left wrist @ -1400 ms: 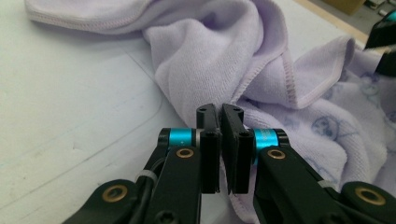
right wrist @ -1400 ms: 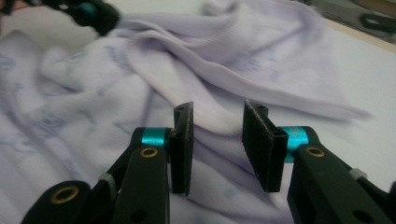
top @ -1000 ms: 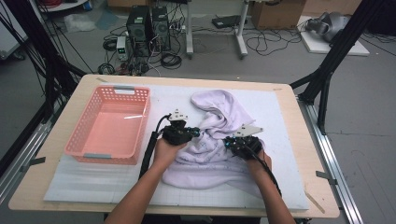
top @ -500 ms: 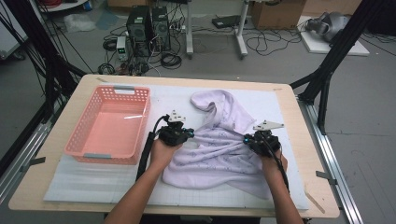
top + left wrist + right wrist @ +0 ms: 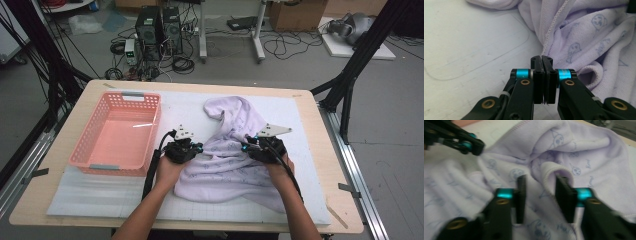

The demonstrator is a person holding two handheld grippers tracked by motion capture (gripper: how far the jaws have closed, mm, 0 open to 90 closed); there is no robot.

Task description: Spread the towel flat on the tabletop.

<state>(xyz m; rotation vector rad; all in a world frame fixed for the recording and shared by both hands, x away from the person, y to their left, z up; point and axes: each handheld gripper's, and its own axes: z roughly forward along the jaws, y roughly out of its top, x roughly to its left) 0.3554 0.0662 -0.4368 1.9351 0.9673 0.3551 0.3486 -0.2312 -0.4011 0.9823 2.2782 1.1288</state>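
Lilac garment (image 5: 227,160) soft matt terry cloth; basket (image 5: 116,131) glossy pink plastic

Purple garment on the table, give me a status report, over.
Left gripper shut, at the garment's edge. Right gripper open over a fold. Pink basket beside it, nothing in the way.

We hold our left gripper (image 5: 192,146) low with its jaws pressed flat together, no gap between them. Our right gripper (image 5: 248,146) has its jaws spread wide apart. Both forearms reach forward side by side, the two grippers level and their jaws turned toward each other.
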